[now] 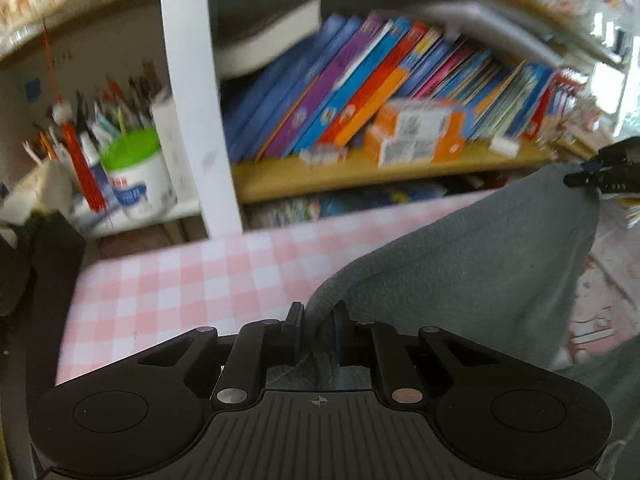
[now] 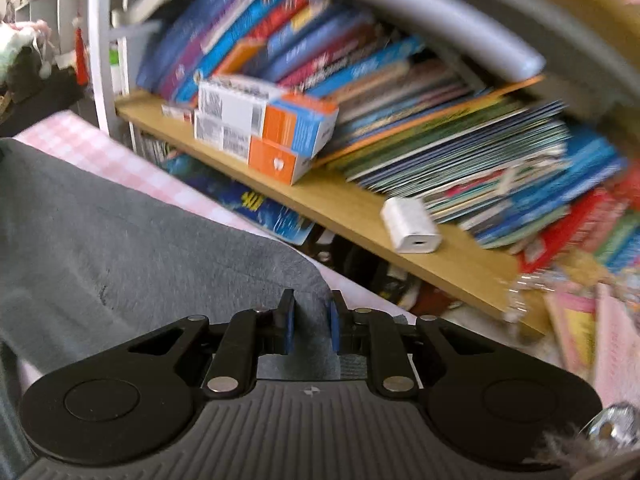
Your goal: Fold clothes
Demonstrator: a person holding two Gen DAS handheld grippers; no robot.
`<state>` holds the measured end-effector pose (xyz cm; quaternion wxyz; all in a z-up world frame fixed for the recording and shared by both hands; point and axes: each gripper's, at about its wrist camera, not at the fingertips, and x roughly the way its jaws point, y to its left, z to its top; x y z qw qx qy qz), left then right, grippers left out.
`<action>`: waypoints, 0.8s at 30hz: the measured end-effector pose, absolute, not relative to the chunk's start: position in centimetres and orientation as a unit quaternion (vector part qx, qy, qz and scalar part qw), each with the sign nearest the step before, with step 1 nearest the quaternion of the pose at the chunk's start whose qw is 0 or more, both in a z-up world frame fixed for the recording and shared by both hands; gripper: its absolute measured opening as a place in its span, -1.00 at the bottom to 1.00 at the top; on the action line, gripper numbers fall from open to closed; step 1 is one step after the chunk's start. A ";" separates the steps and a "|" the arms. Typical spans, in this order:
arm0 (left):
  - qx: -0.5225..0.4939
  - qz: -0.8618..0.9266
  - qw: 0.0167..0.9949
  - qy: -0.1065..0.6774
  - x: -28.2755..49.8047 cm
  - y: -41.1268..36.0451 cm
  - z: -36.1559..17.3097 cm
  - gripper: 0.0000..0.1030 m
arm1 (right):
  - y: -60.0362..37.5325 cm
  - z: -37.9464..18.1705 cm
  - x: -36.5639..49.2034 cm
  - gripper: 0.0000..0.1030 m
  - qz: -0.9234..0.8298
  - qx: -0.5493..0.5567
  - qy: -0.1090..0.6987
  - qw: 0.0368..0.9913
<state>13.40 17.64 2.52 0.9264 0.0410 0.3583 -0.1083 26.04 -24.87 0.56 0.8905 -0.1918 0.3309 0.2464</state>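
Left wrist view: the left hand-held gripper point(image 1: 318, 322) has its jaws pressed together on a bunched edge of the grey garment point(image 1: 480, 260), the fabric squeezed between the pads. From there the cloth rises in a taut sweep toward the upper right, where the right hand-held gripper point(image 1: 588, 178) pinches its far corner — the garment hangs lifted between the two, above the pink-and-white checked surface point(image 1: 168, 280). In the right wrist view, the right hand-held gripper point(image 2: 310, 320) is likewise closed on a grey fold, and the rest of the garment point(image 2: 120, 232) spreads away to the left over the checked surface point(image 2: 104, 148). Beyond the surface stands a wooden shelf point(image 1: 360, 172) packed with leaning books point(image 1: 360, 80) and two stacked orange boxes point(image 1: 416, 132); a small white charger point(image 2: 412, 230) lies on the shelf board. To the left, a green-lidded tub point(image 1: 132, 172) sits among blurred pens.
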 end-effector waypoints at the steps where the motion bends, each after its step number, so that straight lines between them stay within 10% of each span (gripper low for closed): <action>1: 0.042 -0.111 0.930 0.349 12.6 17.4 3.0 -0.75 | -25.2 1.0 24.7 -0.70 0.240 -0.192 0.320 0.896; 24: 0.012 -0.150 0.942 0.301 -9.1 15.4 2.2 -0.72 | -28.2 0.4 -6.3 -0.57 0.101 -0.179 0.258 0.944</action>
